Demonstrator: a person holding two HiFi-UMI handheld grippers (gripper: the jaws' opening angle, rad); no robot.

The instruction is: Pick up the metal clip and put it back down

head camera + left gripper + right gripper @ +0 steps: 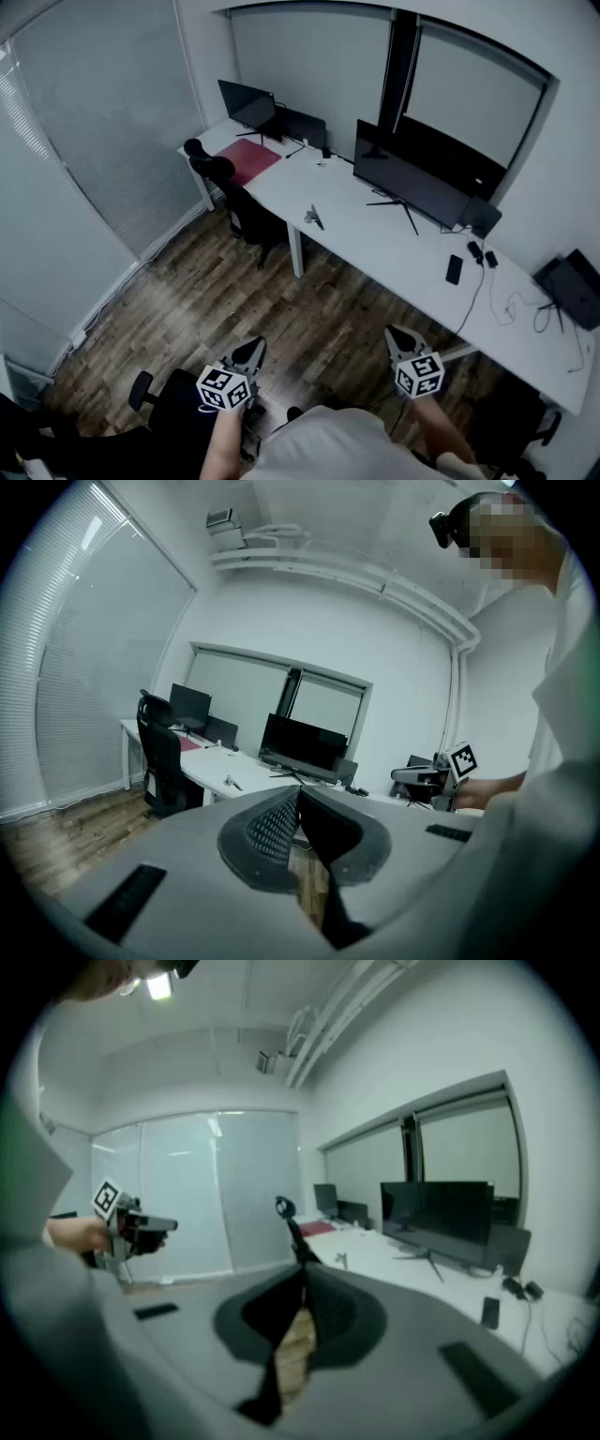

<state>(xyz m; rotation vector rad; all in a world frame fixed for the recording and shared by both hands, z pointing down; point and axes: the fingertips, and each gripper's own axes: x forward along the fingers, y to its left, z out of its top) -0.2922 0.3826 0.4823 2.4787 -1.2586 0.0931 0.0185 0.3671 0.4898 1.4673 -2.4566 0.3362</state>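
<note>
1. The long white surface [394, 248] stands well apart from me, across the wooden floor [216, 291].
2. My left tool [251, 351] and right tool [400, 336] are both closed together, empty; arriving unopened, either would likely knock the clip.
3. The small grey metal clip [315, 217] lies on that surface near its front edge; a nudge could send it off.

No word, number or brand name can be read anywhere. The only signs are black-and-white square markers, coded patterns rather than letters. One set is on the cube [225, 387] of the left hand-held gripper [251, 349], another on the cube [419, 373] of the right hand-held gripper [398, 336]. The large monitor [412, 178] on the counter [375, 246] shows a dark screen.
</note>
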